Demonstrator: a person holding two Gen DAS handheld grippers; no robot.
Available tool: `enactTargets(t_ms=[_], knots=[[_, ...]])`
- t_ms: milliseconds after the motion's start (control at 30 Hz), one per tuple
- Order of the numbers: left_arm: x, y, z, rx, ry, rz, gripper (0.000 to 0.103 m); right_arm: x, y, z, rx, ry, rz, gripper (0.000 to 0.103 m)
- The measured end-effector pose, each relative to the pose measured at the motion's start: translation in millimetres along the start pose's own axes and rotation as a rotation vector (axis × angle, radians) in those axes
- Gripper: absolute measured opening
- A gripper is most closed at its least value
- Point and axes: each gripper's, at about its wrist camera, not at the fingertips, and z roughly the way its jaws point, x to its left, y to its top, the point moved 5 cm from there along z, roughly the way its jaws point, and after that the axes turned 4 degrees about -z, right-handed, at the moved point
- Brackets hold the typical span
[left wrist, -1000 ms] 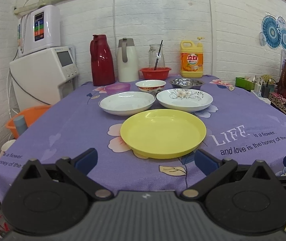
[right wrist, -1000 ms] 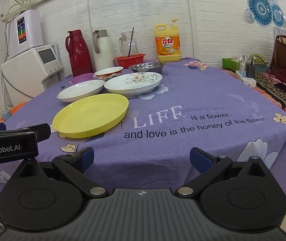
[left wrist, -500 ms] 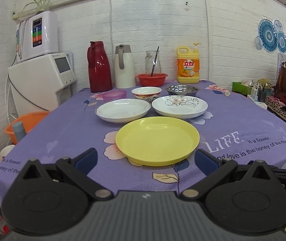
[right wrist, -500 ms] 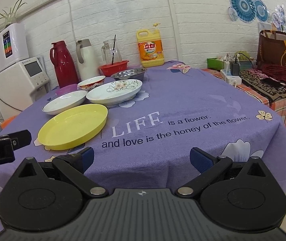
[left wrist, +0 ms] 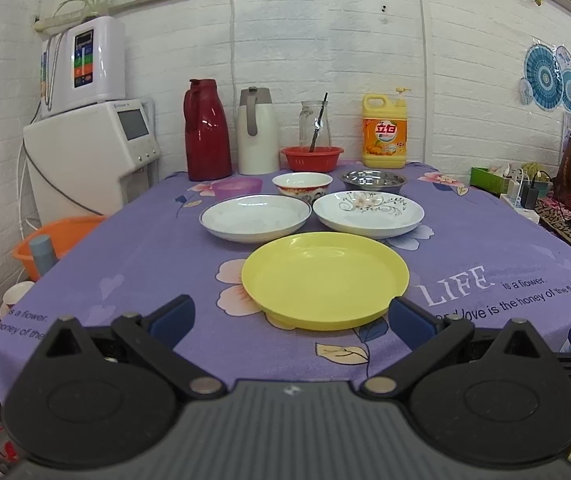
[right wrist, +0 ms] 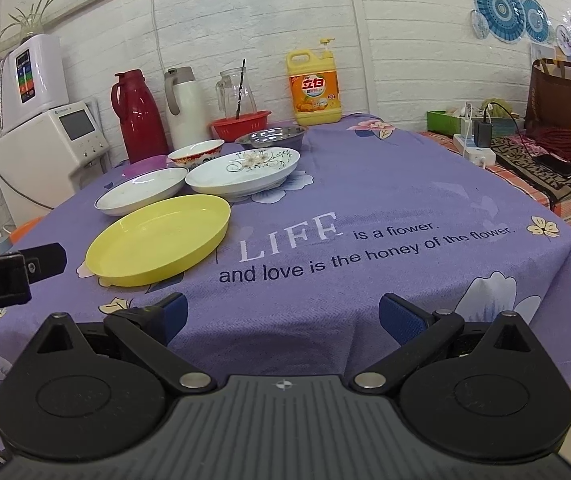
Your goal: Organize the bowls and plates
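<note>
Both tools wide open, empty; yellow plate nearest, 2 white plates behind, thermoses at wall.

**Even indoor light, heavy fisheye bend**

We note bright, diffuse light in both views, source not visible. Shadows are soft and short, tucked under the yellow plate. Small glare spots sit on the red thermos and the steel bowl. We see straight wall lines bowing toward the frame edges and dark vignetted corners. Focus holds sharp mid-table; the left gripper and right gripper read slightly soft up close.
</note>
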Motion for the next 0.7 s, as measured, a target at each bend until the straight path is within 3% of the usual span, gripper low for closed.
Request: enactTargets(t_ms=[167, 367, 467, 700], knots=[[10, 0, 7, 0.022, 0.041, -0.020, 0.103, 0, -3, 5, 0.018, 0.024, 0.018, 0.103], [21, 1, 0, -0.024, 0.017, -0.048, 0.103, 4, 1, -6, -0.044, 0.024, -0.001, 0.103], [22, -2, 10, 0.041, 0.029, -0.056, 0.103, 5, -2, 2, -0.001, 0.059, 0.009, 0.103], [25, 1, 8, 0.013, -0.011, -0.076, 0.103, 10, 1, -2, -0.031, 0.063, -0.004, 0.103]])
